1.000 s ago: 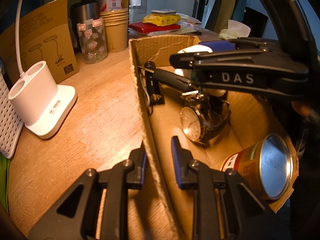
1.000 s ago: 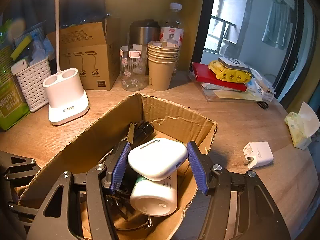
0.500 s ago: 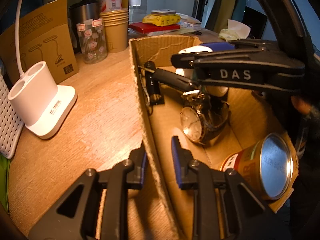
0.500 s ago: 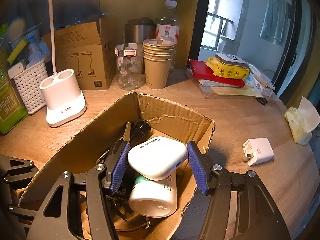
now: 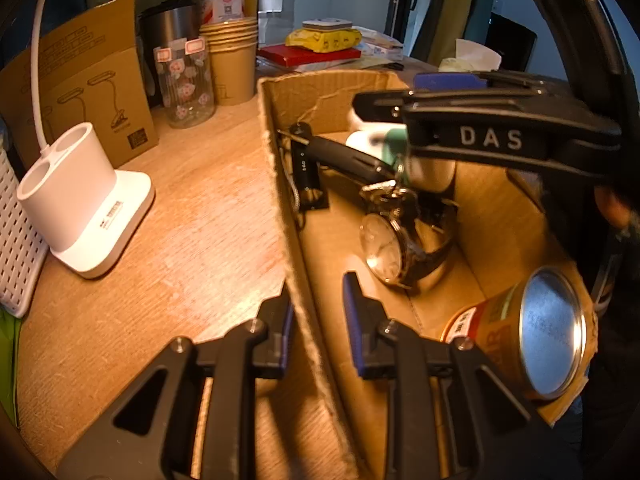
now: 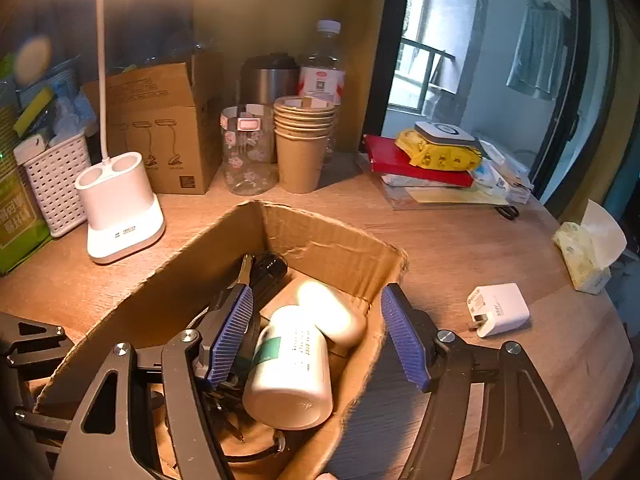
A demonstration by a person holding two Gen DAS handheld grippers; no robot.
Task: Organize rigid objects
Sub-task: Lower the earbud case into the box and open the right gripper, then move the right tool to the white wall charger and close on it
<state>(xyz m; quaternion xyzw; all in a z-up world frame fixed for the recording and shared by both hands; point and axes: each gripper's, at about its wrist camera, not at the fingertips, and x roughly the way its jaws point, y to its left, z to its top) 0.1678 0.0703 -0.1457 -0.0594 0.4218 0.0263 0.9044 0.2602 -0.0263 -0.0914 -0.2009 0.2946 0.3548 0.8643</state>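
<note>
The left tongs [image 5: 316, 316] are clamped on the near side wall of the open brown cardboard box [image 5: 280, 184], one blue-padded finger outside and one inside, pointing steeply downward. The right tongs [image 6: 316, 336] hover over the far end of the box and carry the raised letters "DAS" on their black frame in the left wrist view. Their jaws have just been opening and now stand wide apart, gripping nothing; the white rounded plastic case [image 6: 332, 312] lies released below them inside the box, leaning on the white cylindrical bottle with a green label band [image 6: 290, 368]. Its small print is too blurred to read. Deeper in the box lie a dark-strapped wristwatch with a pale dial [image 5: 388, 248] and a gold tin can with a red-and-white label [image 5: 528, 336] on its side. On the wooden bench [image 6: 460, 248], right of the box, sits a white plug-in charger [image 6: 498, 310]; at left stands a white desk-lamp base with two round wells [image 6: 120, 208].
</note>
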